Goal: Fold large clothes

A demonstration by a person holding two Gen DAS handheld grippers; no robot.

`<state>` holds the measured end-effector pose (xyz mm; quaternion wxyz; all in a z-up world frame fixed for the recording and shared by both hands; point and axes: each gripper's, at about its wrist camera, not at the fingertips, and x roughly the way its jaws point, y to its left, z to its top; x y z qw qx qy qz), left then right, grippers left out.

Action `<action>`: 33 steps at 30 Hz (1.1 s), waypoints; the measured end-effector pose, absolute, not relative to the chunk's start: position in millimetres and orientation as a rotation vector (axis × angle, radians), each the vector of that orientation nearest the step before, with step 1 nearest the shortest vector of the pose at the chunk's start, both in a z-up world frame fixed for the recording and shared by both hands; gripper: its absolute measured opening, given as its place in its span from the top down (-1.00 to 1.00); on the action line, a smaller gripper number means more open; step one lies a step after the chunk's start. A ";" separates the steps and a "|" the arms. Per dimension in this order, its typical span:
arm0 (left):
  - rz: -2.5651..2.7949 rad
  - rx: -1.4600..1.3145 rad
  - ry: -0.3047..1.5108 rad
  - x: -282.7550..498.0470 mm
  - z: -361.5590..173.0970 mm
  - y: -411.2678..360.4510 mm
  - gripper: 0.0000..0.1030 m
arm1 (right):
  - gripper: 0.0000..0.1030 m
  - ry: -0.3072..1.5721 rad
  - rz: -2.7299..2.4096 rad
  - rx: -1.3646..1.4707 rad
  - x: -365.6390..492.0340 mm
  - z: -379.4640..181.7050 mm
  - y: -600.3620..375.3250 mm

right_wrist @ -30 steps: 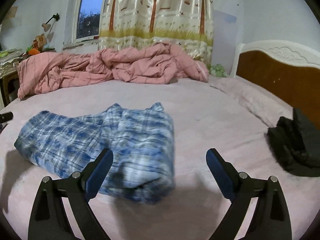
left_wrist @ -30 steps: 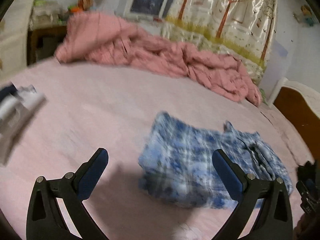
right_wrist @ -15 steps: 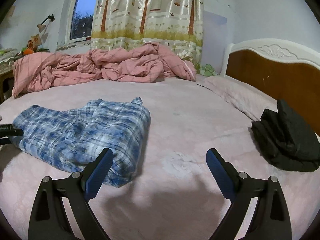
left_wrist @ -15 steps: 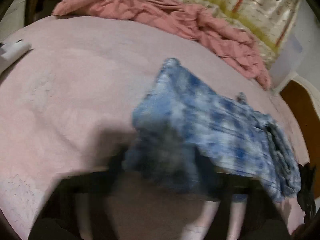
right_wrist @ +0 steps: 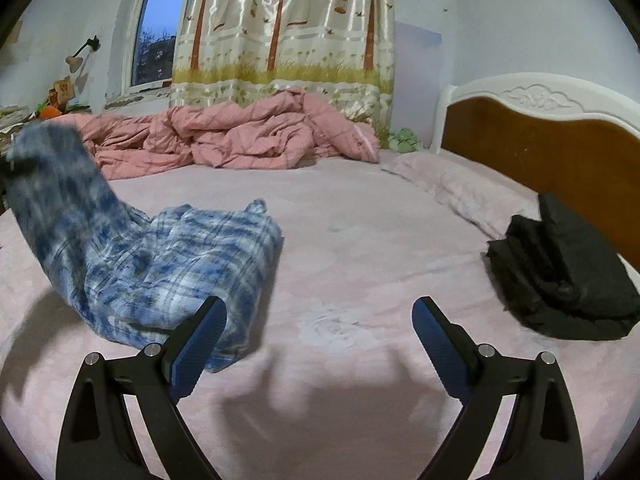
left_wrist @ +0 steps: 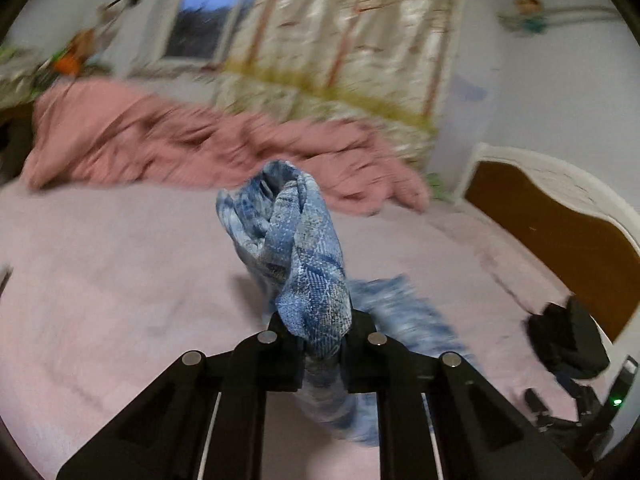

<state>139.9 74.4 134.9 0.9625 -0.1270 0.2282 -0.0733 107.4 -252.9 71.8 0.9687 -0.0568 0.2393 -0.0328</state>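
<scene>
A blue and white plaid shirt (right_wrist: 160, 256) lies partly folded on the pink bed sheet (right_wrist: 360, 240). My left gripper (left_wrist: 320, 344) is shut on one end of the plaid shirt (left_wrist: 296, 248) and holds it bunched up above the bed; in the right wrist view that lifted end rises at the far left. My right gripper (right_wrist: 318, 340) is open and empty, low over the sheet just right of the shirt. The view from the left wrist is blurred.
A crumpled pink quilt (right_wrist: 232, 136) lies along the far side of the bed under the curtain. A folded black garment (right_wrist: 560, 272) sits at the right by the wooden headboard (right_wrist: 540, 140), with a pink pillow (right_wrist: 460, 188) beside it.
My left gripper dropped onto the shirt's left end, closed on it and lifted it up off the bed. My right gripper stayed open and shifted a little to the right.
</scene>
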 end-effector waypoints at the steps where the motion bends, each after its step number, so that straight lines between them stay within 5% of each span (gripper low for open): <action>1: -0.177 -0.240 0.453 141.7 141.8 59.2 0.78 | -0.85 0.477 -0.073 -0.114 105.5 74.2 -255.8; 14: -0.449 -0.132 0.650 163.8 92.8 -99.5 0.73 | -0.85 0.451 -0.155 0.015 93.8 96.3 -315.4; 19: -0.489 -0.143 0.737 167.4 53.0 -112.3 0.35 | -0.85 0.461 -0.145 0.070 93.9 98.4 -328.9; 24: -0.480 -0.155 0.581 120.4 72.7 -100.5 -0.57 | -0.85 0.467 -0.151 0.086 96.1 97.1 -334.7; 33: -0.183 -0.099 0.574 108.8 83.9 -37.7 -0.65 | -0.85 0.472 -0.084 0.083 96.0 95.8 -313.9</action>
